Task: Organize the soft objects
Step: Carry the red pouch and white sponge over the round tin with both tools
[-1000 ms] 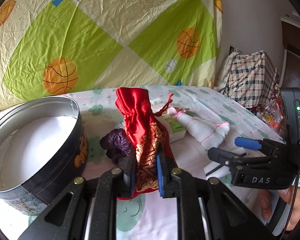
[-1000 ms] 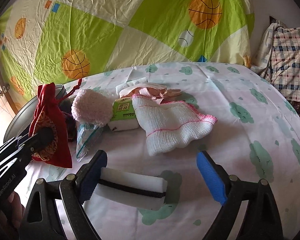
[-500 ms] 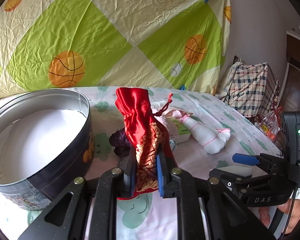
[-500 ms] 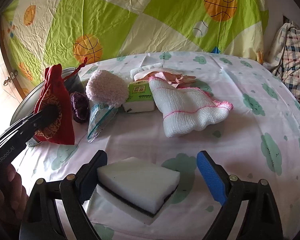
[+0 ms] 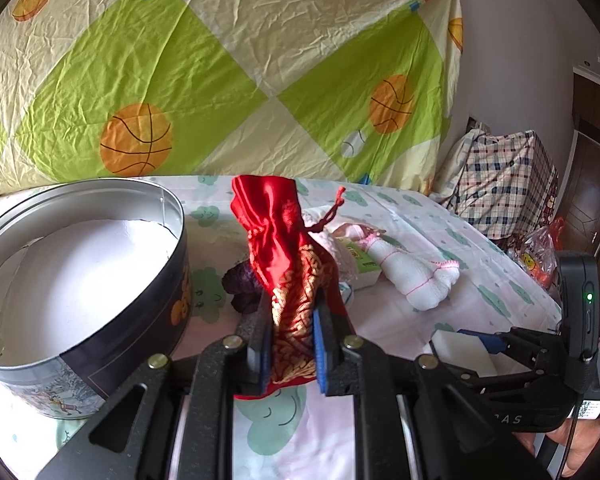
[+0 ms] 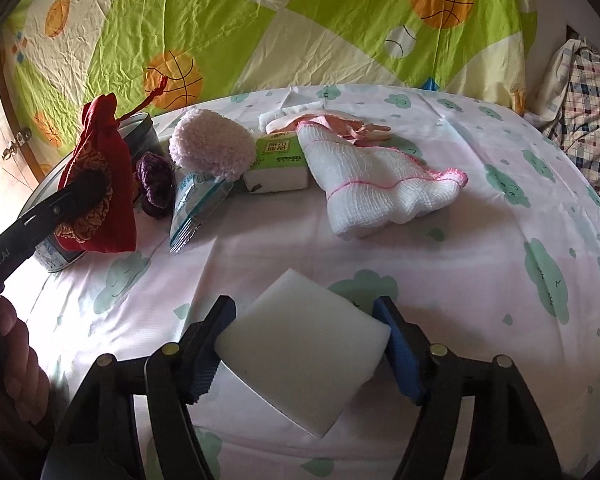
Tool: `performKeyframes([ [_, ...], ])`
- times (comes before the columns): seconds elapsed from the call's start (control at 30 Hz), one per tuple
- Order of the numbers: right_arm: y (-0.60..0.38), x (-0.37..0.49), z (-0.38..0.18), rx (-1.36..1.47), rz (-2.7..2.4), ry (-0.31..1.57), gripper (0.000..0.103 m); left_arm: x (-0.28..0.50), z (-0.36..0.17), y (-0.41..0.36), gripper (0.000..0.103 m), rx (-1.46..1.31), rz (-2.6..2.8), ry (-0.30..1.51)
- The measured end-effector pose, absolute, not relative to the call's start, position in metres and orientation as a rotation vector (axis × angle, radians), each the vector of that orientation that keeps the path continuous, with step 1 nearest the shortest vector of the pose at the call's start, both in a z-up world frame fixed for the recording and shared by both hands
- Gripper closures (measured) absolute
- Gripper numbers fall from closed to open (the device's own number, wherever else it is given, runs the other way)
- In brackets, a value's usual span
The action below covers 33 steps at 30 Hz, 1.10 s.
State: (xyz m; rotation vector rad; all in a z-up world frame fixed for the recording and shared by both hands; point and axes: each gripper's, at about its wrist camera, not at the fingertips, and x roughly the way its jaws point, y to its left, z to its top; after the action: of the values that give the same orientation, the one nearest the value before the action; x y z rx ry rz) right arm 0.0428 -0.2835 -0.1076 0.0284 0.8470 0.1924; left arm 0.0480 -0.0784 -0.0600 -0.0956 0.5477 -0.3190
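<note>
My left gripper (image 5: 290, 308) is shut on a red and gold drawstring pouch (image 5: 276, 232), held upright just right of an open round tin (image 5: 132, 332) lined with white paper. In the right wrist view the same pouch (image 6: 100, 140) hangs in the left gripper (image 6: 88, 184) in front of the tin (image 6: 140, 136). My right gripper (image 6: 304, 316) is closing on a white sponge (image 6: 300, 360) with a dark underside. Both blue pads touch the sponge's sides, and it sits tilted above the sheet. The sponge (image 5: 456, 346) also shows in the left wrist view.
On the cloud-print sheet (image 6: 500, 264) lie a pink fluffy ball (image 6: 212, 148), a purple item (image 6: 156, 184), a blue-white packet (image 6: 192, 204), a green tissue pack (image 6: 278, 160) and a white mesh cloth (image 6: 380, 184). A plaid bag (image 5: 508, 184) stands at the far right.
The right jaws have come in from wide open onto the sponge's sides, and the sponge has tipped up off the sheet. The left gripper keeps its hold on the pouch.
</note>
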Motion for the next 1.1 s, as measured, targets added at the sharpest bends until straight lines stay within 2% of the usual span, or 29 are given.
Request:
performKeyframes([
  [0.63, -0.271, 0.024, -0.079, 0.043, 0.267, 0.631, 0.034, 0.034, -0.054, -0.071, 0.088, -0.083, -0.274, 0.487],
  [1.1, -0.249, 0.036, -0.061, 0.056, 0.305, 0.487, 0.034, 0.033, -0.052, -0.032, 0.088, -0.113, -0.181, 0.46],
])
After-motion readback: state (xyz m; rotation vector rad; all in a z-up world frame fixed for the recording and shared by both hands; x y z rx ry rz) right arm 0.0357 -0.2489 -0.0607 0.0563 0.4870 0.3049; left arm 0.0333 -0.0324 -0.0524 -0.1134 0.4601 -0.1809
